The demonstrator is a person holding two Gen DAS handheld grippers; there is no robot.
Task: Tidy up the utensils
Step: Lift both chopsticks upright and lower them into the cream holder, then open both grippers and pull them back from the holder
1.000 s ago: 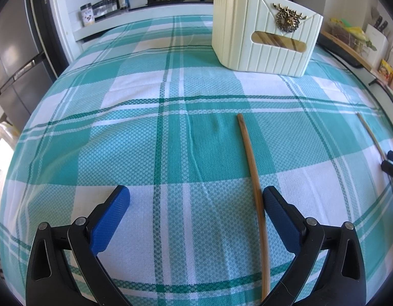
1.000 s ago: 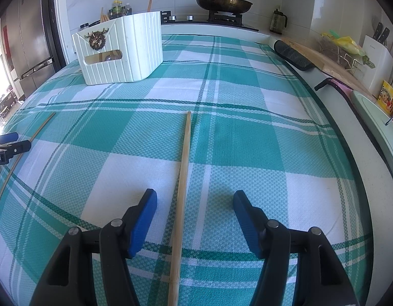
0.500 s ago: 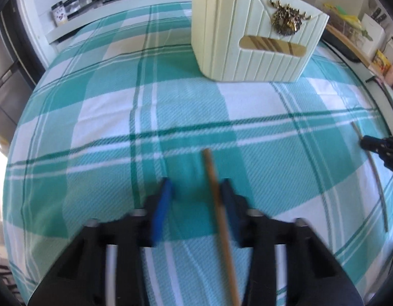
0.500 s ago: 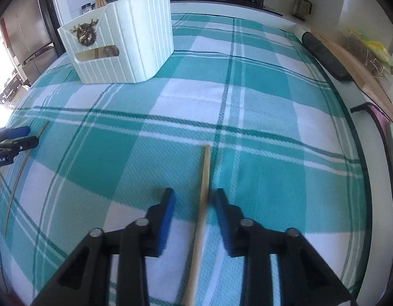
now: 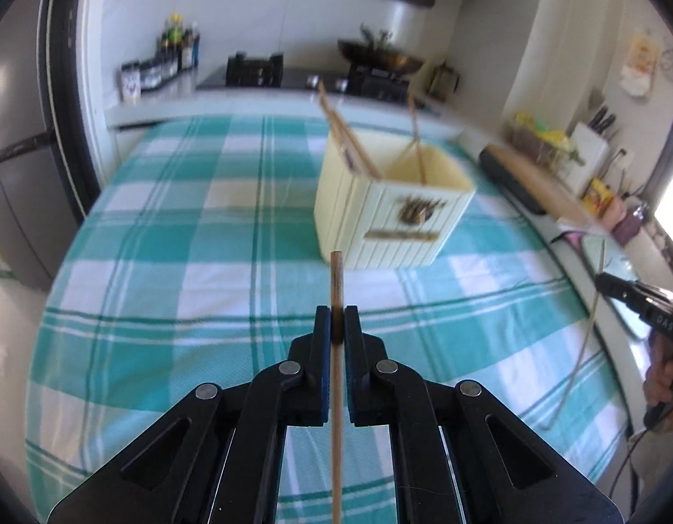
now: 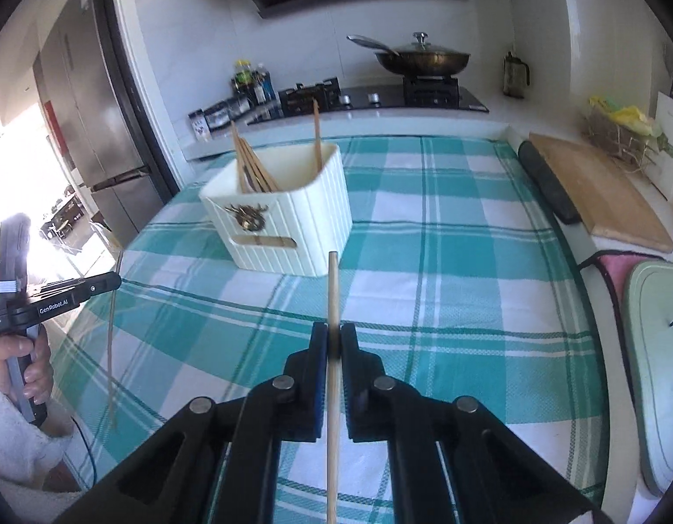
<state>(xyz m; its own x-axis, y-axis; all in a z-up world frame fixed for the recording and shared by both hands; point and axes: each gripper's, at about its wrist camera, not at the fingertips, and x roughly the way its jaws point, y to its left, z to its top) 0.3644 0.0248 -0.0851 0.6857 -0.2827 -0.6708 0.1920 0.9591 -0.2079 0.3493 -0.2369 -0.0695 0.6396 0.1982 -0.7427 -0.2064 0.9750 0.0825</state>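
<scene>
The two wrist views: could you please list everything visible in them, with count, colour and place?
chopsticks: two held, tan, one per gripper; several more standing in the holder
holder: one, cream, ribbed, on the cloth ahead
tablecloth: one, teal and white check, covering the table
wok: one, dark, lidded, on the stove behind
cutting board: one, wooden, right counter
fridge: one, steel, left
left gripper: black, shut on a chopstick
right gripper: black, shut on a chopstick

I see a matt wooden chopstick [image 5: 336, 279], a ribbed cream plastic holder [image 6: 288, 214] at twelve o'clock, woven checked cloth [image 6: 445, 288], and a glossy metal pan [image 6: 424, 61].
</scene>
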